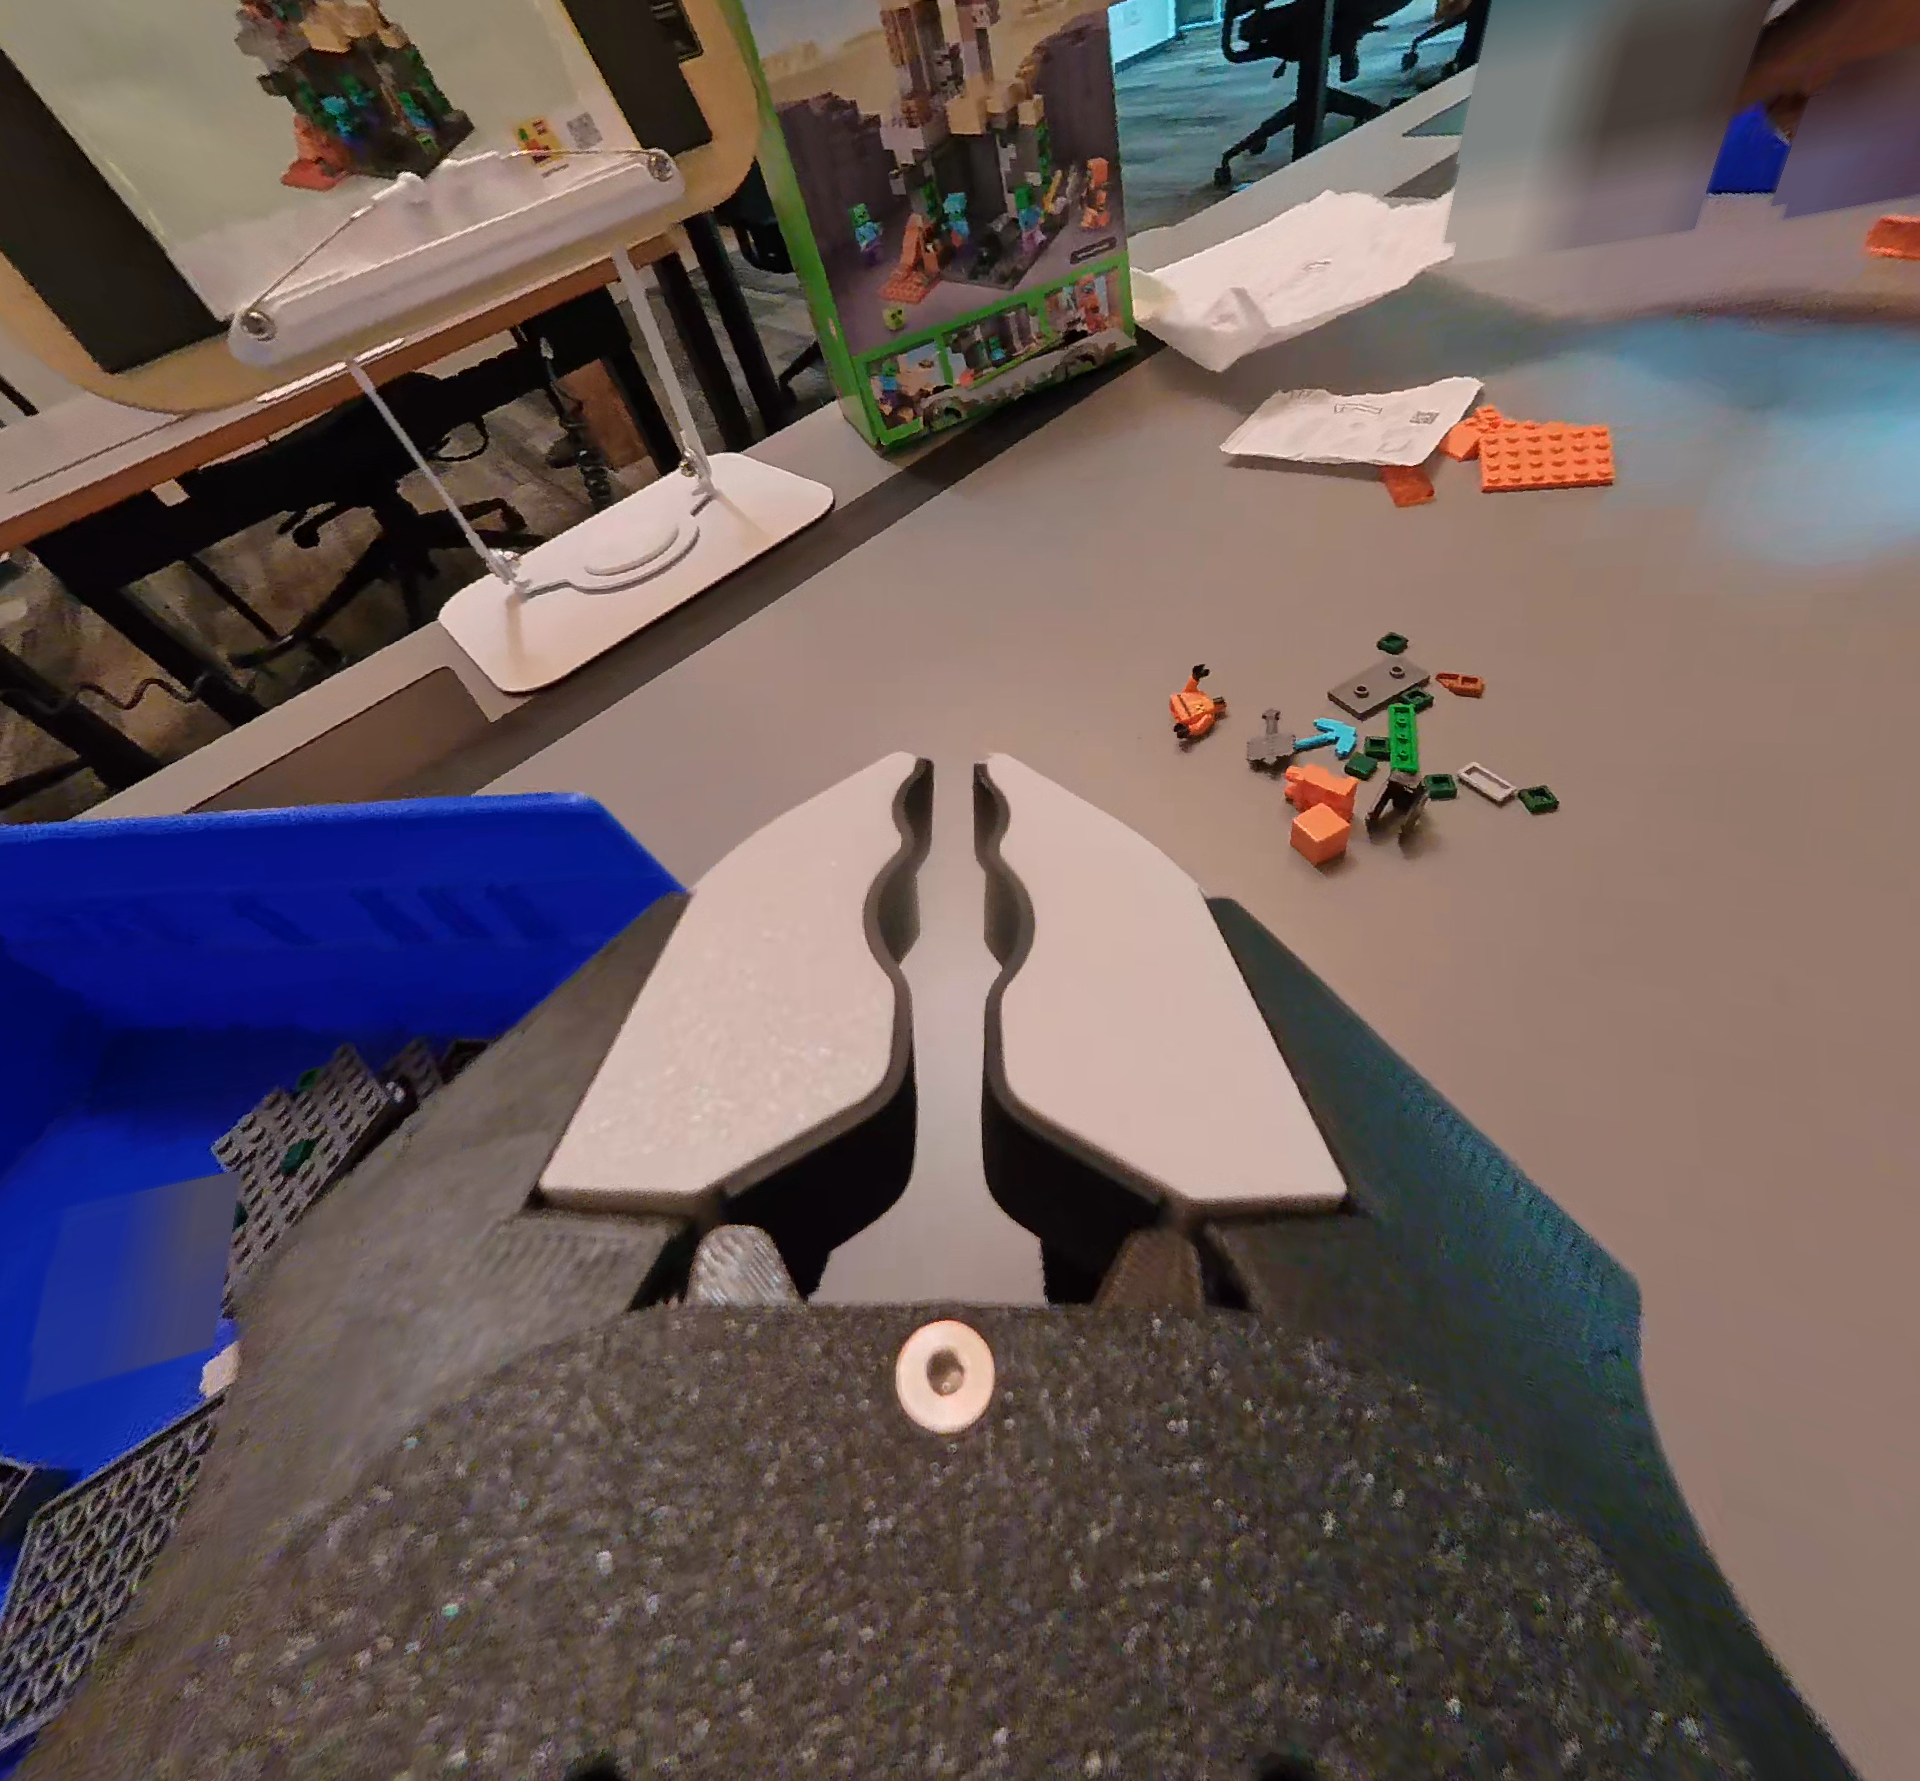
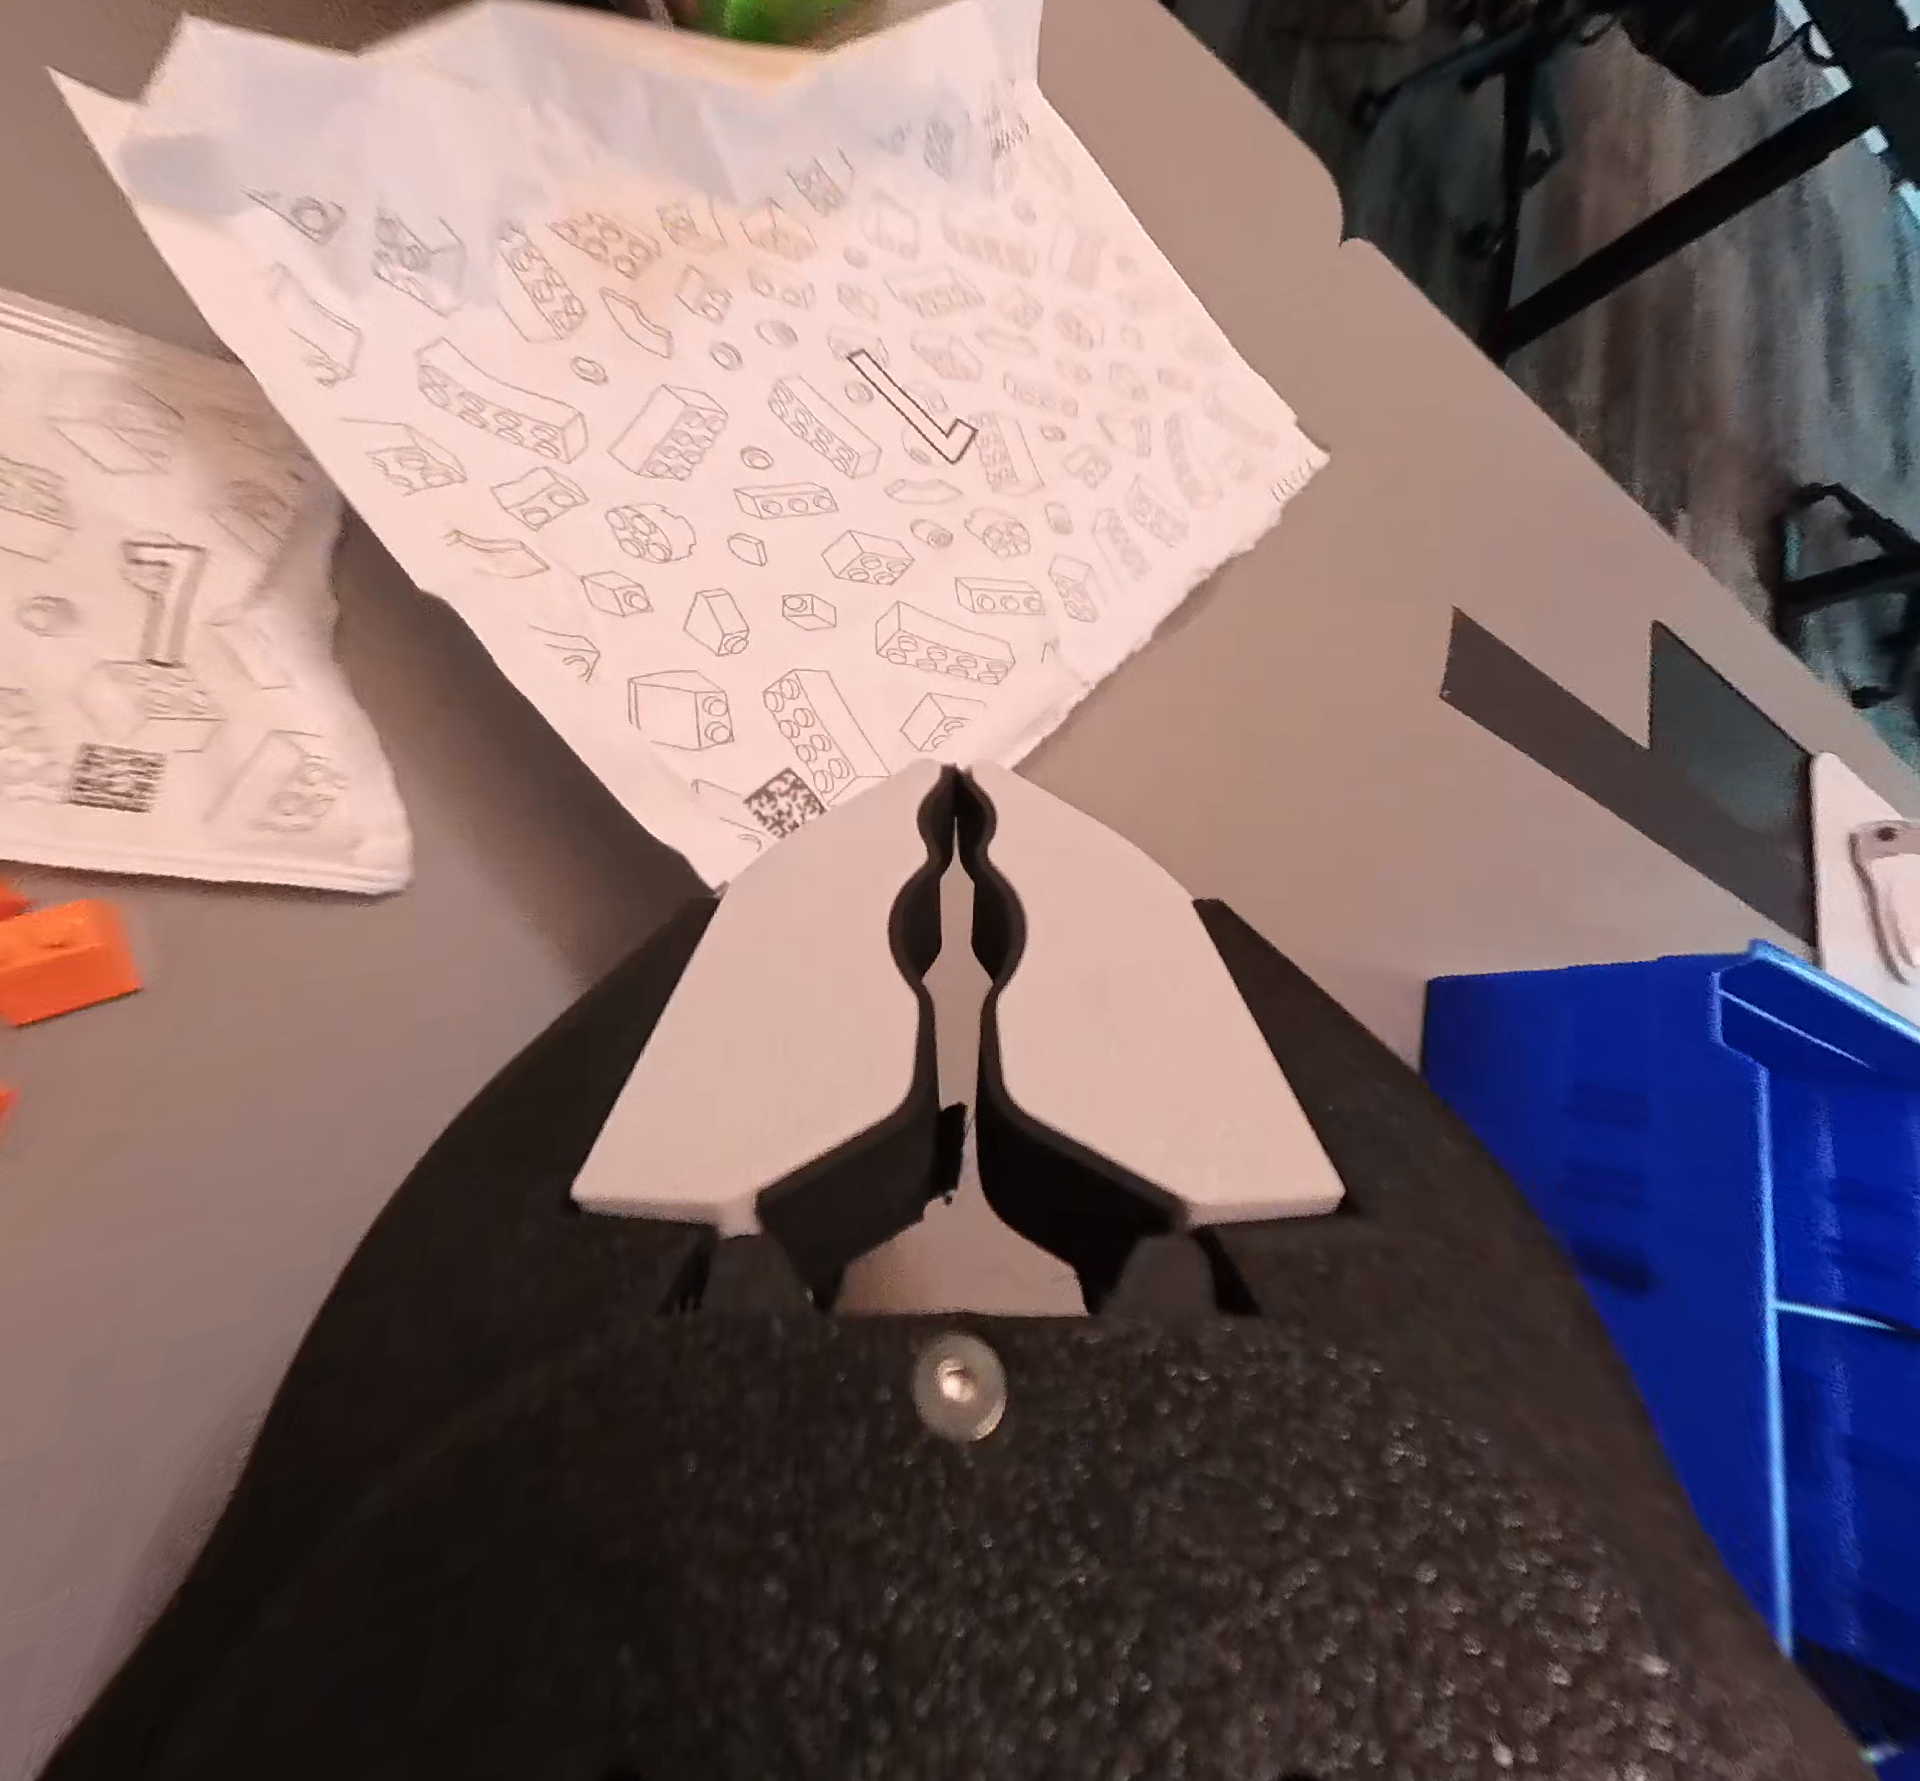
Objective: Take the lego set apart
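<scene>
On a grey bench point(image 1: 935, 588) in an office, the left gripper point(image 1: 952, 767) hovers empty with jaws slightly apart beside a blue bin point(image 1: 312, 900), loose lego pieces point(image 1: 1371, 755) lying ahead to its right, while the right gripper's point(image 2: 954, 775) jaws pinch a printed paper bag point(image 2: 727, 443) by its corner.

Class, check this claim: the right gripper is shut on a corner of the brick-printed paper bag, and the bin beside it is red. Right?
One error: the bin is blue, not red, as the right wrist view shows. The rest stands: the right gripper is shut on a corner of the paper bag.
</scene>
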The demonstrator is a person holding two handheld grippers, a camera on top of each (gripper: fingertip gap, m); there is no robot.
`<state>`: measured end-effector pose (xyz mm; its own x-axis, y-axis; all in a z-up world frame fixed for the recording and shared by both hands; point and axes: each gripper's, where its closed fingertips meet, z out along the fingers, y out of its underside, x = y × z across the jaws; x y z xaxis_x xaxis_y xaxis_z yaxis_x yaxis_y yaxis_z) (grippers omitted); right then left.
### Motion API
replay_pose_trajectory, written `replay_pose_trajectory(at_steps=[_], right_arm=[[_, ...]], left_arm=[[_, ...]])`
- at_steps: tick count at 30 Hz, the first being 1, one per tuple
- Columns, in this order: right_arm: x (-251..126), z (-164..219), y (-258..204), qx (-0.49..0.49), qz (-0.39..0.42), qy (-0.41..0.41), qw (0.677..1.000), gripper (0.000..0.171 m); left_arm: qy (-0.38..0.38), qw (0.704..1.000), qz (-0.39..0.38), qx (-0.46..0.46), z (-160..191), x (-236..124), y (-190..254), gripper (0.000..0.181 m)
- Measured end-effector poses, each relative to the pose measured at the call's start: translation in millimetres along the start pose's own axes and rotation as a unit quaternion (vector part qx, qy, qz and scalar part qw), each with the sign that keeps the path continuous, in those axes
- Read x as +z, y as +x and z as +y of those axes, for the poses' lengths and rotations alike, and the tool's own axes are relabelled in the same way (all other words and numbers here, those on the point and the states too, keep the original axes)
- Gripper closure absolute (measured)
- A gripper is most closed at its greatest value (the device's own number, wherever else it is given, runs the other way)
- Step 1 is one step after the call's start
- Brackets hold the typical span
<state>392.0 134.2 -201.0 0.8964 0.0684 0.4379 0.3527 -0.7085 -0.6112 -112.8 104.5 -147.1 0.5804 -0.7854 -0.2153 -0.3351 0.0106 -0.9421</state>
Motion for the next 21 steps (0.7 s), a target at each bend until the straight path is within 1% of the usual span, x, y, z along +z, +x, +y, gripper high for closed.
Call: replay_pose_trajectory(at_steps=[4, 5, 6, 11, 12, 14, 15, 16, 18, 21], right_arm=[[-6, -5, -8, 0.005, -0.008, 0.031, 0.999, 0.17], [-5, -4, -10, -0.003, -0.008, 0.034, 0.999, 0.16], [-5, -2, -11, -0.009, -0.006, 0.032, 0.999, 0.154], [-7, 7, -19, -0.005, -0.021, 0.027, 0.999, 0.145], [-7, 11, -22, 0.014, -0.035, 0.018, 0.999, 0.141], [-5, 19, -34, 0.062, -0.082, 0.001, 0.995, 0.127], [-4, 21, -40, 0.071, -0.1, 0.001, 0.992, 0.122], [-3, 23, -45, 0.061, -0.108, 0.005, 0.992, 0.117], [1, 27, -54, 0.008, -0.102, 0.011, 0.995, 0.111], [9, 26, -65, -0.063, -0.088, 0.017, 0.994, 0.109]], left_arm=[[0.003, 1.0, 0.004, 0.011, -2, -3, 4, 0.174], [0.004, 1.0, 0.004, 0.012, -2, -3, 4, 0.174], [0.005, 1.0, 0.004, 0.011, -2, -4, 4, 0.174], [0.003, 1.0, 0.009, 0.006, 1, -5, 4, 0.174], [0.001, 1.0, 0.011, 0.004, 2, -5, 4, 0.174], [0.0, 1.0, 0.015, 0.001, 3, -5, 5, 0.174], [0.0, 1.0, 0.016, 0.002, 4, -5, 5, 0.174], [-0.001, 1.0, 0.017, 0.002, 4, -5, 5, 0.174], [-0.002, 1.0, 0.019, 0.002, 5, -5, 5, 0.174], [-0.006, 1.0, 0.023, 0.001, 8, -3, 6, 0.174]])
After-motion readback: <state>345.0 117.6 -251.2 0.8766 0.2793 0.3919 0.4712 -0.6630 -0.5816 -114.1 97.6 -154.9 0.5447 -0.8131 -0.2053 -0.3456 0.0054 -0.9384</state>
